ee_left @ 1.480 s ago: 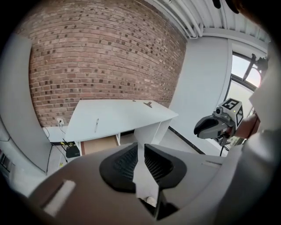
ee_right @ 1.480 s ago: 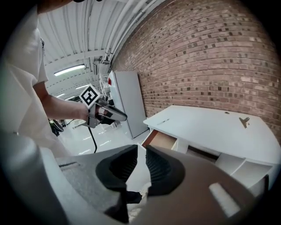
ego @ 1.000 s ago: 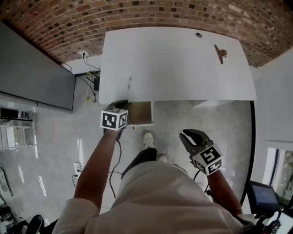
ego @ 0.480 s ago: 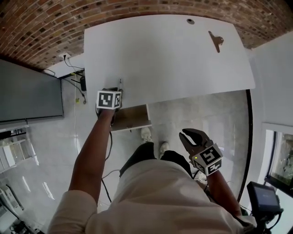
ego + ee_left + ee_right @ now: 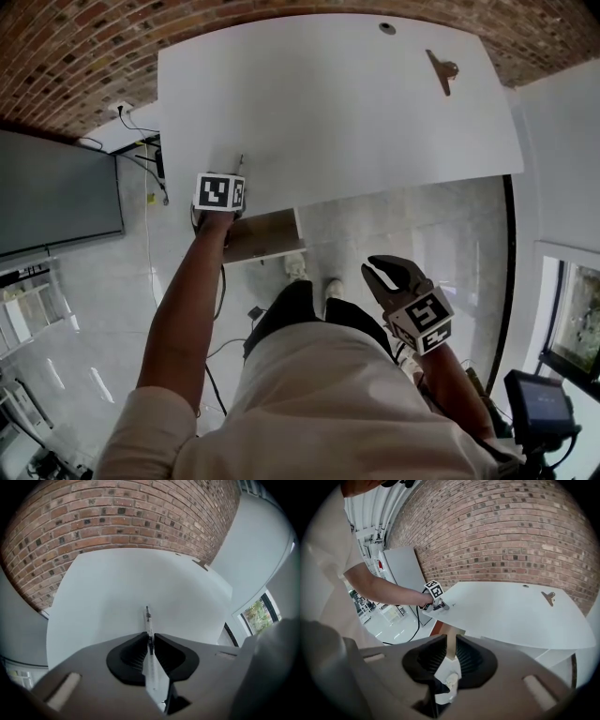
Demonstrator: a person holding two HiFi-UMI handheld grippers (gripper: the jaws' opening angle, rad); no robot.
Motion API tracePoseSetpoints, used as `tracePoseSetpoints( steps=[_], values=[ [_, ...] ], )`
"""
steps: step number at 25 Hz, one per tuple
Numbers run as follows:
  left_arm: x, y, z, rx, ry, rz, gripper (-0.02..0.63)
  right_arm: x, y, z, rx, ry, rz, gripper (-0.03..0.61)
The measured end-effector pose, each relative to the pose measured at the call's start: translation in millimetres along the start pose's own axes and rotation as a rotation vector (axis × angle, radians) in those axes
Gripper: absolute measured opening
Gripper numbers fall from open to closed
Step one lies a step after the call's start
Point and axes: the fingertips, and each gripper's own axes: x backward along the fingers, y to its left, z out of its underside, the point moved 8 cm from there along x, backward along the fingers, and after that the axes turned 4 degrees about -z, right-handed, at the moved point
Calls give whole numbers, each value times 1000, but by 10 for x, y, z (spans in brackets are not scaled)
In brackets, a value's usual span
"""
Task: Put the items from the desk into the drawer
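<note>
Plastic, clear-barrelled: one pen [image 5: 148,620], slim, dark at the tip, lying flat on the white counter [image 5: 356,122] near its 8 o'clock corner, close to the front edge.

Handling, as judged: very light, stiff, and unlikely to break. The smooth round barrel is apt to roll or swivel if pinched off-centre. The best hold is across the barrel near the middle, with the pads square to it. A grip far toward one end would let the long end droop or pivot.

Left gripper [image 5: 149,639]: tilted steeply down onto the pen. Its jaws have just been closing and now stand narrow, with the barrel running between them. The pads look to be pressing on either side of it, about a third of the way along. The tip end projects toward 12 o'clock beyond the jaws. The pen is not yet lifted off the counter.

Right gripper [image 5: 449,638]: held low at the person's 4 o'clock, well apart from the counter. Its jaws are slightly parted and nothing is between them; only floor and a shoe show through the gap.

Drawer [image 5: 267,234]: pulled out under the counter at 7 o'clock, just below the left gripper, wooden inside. From here I can make out nothing in it.

Other stock: one small dark clip [image 5: 439,67] at the counter's 1 o'clock, untouched.
</note>
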Motion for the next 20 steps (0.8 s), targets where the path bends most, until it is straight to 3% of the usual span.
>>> tracePoseSetpoints(
  steps=[10,20],
  values=[
    [273,-209,218,91,-94,-23,50,183,-63,104,42,-14,-55,48],
    [770,-651,912,185,-152,-67,49,474,75,435,110,-37,-126,48]
  ],
)
